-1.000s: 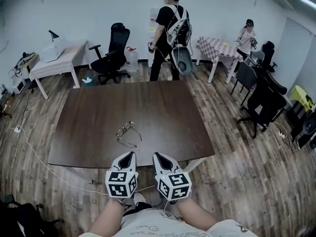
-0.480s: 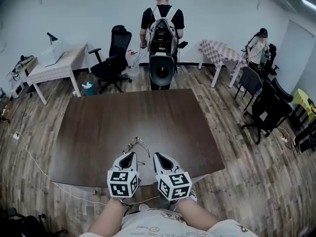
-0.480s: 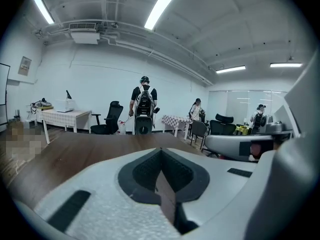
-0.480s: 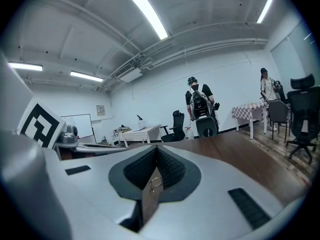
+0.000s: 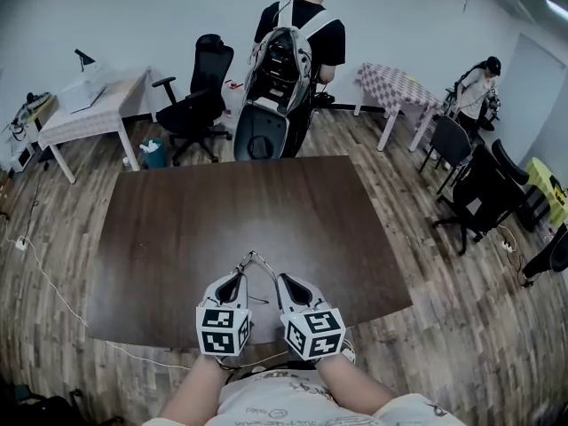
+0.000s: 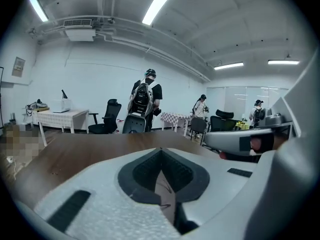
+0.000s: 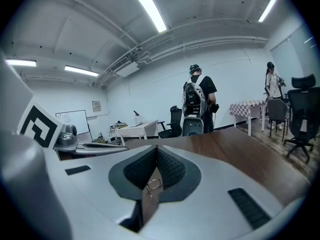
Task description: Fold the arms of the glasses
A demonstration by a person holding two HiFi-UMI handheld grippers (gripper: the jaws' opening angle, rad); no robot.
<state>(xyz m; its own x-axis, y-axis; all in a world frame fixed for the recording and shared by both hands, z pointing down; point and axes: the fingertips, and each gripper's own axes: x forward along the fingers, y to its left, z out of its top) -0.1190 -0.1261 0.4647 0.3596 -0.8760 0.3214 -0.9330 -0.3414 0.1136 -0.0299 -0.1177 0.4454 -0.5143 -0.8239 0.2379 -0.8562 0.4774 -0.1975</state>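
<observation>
While both pairs of jaws are pressed together, the glasses [image 5: 252,263] lie ungripped
One pair of glasses sits on the worktop [image 5: 177,220] near its front edge, just ahead of two grippers, the left gripper [image 5: 234,280] and the right gripper [image 5: 284,281], each closed on nothing. Pushing in like this would likely shove the thin frame away instead of catching an arm

Your two grippers sit side by side low in the head view, near each other but not touching. Their tips point away from you and lean slightly inward.

Left gripper [image 5: 237,278]: jaws pressed together, tips meeting.

Right gripper [image 5: 282,280]: jaws closed the same way.

Your bare left forearm [image 5: 191,390] and right forearm [image 5: 353,387] come in from the bottom edge, roughly parallel, wrists straight.
</observation>
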